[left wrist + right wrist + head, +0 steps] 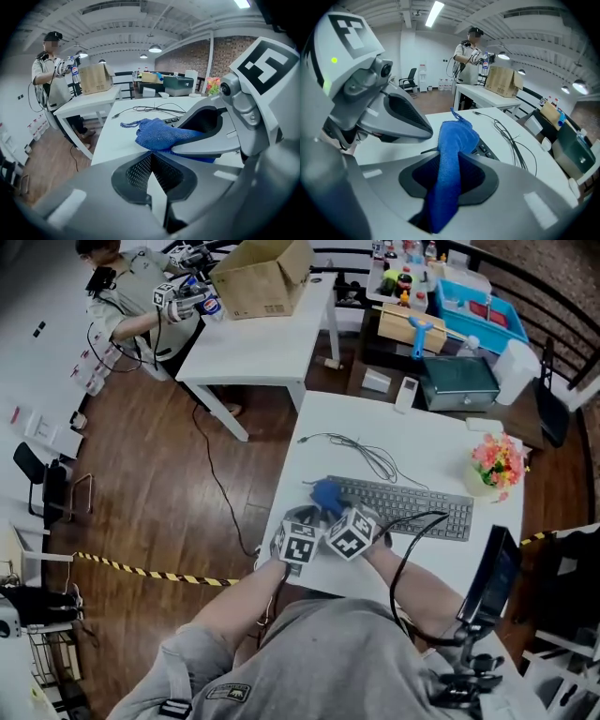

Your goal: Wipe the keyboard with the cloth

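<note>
Blue cloth pinched lengthwise in right tongs, tip toward keyboard; left tongs together.

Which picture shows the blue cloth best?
The right gripper view: the cloth fills the middle, pinched in that tool. The left gripper view shows it bunched farther off; the head view, just a small blue bit.

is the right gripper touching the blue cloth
Touching: in the right gripper view the right gripper has its jaws pinched on the blue cloth.
</note>
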Demonstrator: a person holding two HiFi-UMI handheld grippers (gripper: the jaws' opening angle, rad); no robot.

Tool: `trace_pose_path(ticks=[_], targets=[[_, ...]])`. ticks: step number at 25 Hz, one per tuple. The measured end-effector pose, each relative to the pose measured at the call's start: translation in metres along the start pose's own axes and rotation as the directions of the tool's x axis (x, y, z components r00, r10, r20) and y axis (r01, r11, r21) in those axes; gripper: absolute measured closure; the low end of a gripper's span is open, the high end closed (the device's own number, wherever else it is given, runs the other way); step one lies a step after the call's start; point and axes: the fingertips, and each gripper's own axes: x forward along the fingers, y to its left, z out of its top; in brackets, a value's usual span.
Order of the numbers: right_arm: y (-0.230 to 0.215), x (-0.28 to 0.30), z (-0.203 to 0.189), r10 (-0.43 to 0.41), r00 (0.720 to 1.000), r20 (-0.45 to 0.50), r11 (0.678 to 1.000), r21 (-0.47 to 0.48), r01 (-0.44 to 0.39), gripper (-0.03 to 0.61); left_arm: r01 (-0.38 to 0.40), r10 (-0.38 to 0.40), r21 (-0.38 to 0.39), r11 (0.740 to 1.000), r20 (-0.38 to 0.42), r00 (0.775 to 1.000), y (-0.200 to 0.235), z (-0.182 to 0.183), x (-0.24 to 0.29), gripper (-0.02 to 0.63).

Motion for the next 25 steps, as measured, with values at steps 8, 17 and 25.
trace_pose_path(ticks=[8, 17, 25], targets=[[-0.027, -0.026, -0.034, -0.060, 0.998, -0.021, 0.996, 0.066, 0.061, 0.466, 0.073, -0.074, 0.082, 0.994, 0.012, 0.997, -0.043, 0.020, 0.016, 0.620], [-0.077, -0.076, -0.105, -0.152, 0.985, -0.079, 0.973, 0.161, 0.163, 0.466, 0.192, -0.196, 0.172, 0.966, 0.007, 0.981, -0.137, 0.054, 0.040, 0.620], [-0.116, -0.121, -0.167, -0.212, 0.970, -0.121, 0.945, 0.229, 0.235, 0.466, 0.258, -0.268, 0.280, 0.925, -0.003, 0.963, -0.212, 0.078, 0.056, 0.620]])
